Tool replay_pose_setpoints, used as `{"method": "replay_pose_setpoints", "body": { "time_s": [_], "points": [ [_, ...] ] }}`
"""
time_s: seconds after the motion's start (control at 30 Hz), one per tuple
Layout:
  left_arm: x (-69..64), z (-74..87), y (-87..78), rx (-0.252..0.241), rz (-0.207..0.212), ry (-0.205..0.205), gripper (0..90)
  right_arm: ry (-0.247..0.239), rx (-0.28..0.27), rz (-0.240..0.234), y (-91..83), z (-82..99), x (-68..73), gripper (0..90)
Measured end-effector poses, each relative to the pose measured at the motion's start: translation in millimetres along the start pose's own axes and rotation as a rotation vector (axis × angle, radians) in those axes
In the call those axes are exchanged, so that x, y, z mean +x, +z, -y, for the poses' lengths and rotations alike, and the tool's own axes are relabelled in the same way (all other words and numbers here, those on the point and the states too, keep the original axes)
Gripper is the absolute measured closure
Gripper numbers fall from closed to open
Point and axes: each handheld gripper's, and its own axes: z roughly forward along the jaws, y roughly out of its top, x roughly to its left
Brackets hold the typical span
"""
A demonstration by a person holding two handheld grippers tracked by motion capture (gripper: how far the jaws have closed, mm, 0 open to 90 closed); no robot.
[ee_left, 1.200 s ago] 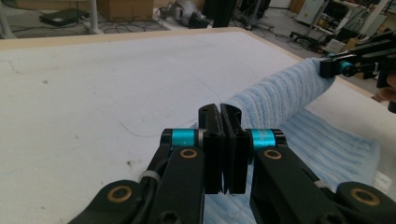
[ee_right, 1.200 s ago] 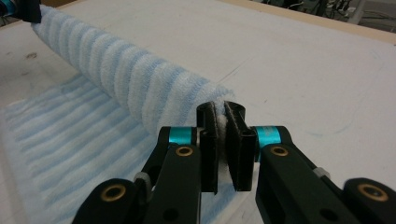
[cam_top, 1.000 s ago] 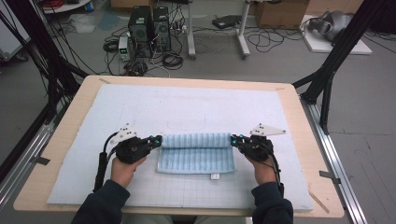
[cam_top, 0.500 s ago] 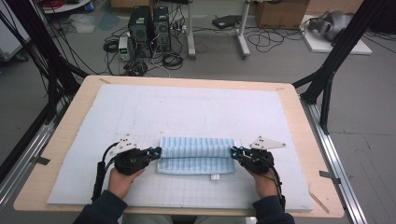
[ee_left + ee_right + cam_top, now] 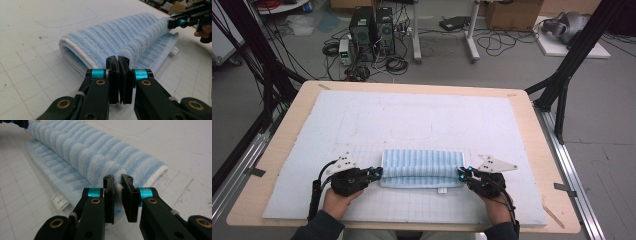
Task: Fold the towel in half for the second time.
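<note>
White mat [image 5: 362,125] w/ free space beyond; L gripper [image 5: 377,172] & R gripper [image 5: 460,173] jaws clamp towel [image 5: 422,165] fold's ends.

One towel [image 5: 422,169], one mat [image 5: 412,120], two hand-held grippers [image 5: 377,172].

Wooden table [image 5: 287,130], white mat [image 5: 362,120], towel [image 5: 422,165]

Ribbed blue-and-white terry towel [image 5: 422,167], soft and matt; matt black plastic tool [image 5: 119,65] with glossy blue metal rings; pale felt-like mat [image 5: 412,117]; smooth wooden counter [image 5: 292,115].
</note>
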Motion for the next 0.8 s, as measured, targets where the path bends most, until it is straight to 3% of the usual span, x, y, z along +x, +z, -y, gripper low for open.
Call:
{"method": "replay_pose_setpoints", "body": {
  "time_s": [0.23, 0.4, 0.53, 0.6, 0.67, 0.8],
  "points": [
    [-1.2, 4.2, -1.7, 0.021, 0.035, 0.011, 86.1, 0.007, 0.009, -0.012, -3.9, 7.1, 2.6, 78.6],
    [1.4, 0.3, -8.9, -0.027, 0.049, -0.041, 60.1, 0.009, -0.002, -0.030, -11.5, 7.0, 4.0, 68.1],
    [5.0, -4.4, -11.1, -0.050, 0.033, -0.048, 57.4, 0.020, -0.031, -0.047, -21.6, 4.1, 5.9, 61.0],
    [6.9, -6.3, -10.3, -0.061, 0.027, -0.050, 56.9, 0.019, -0.071, -0.076, -27.8, 1.5, 6.5, 58.7],
    [8.3, -8.0, -8.4, -0.071, 0.015, -0.053, 56.9, 0.008, -0.089, -0.064, -31.3, -1.3, 6.2, 58.7],
    [9.9, -12.1, -3.6, -0.083, -0.007, -0.053, 56.3, 0.028, -0.061, 0.002, -24.4, -6.2, 3.2, 60.6]
  ]
}}
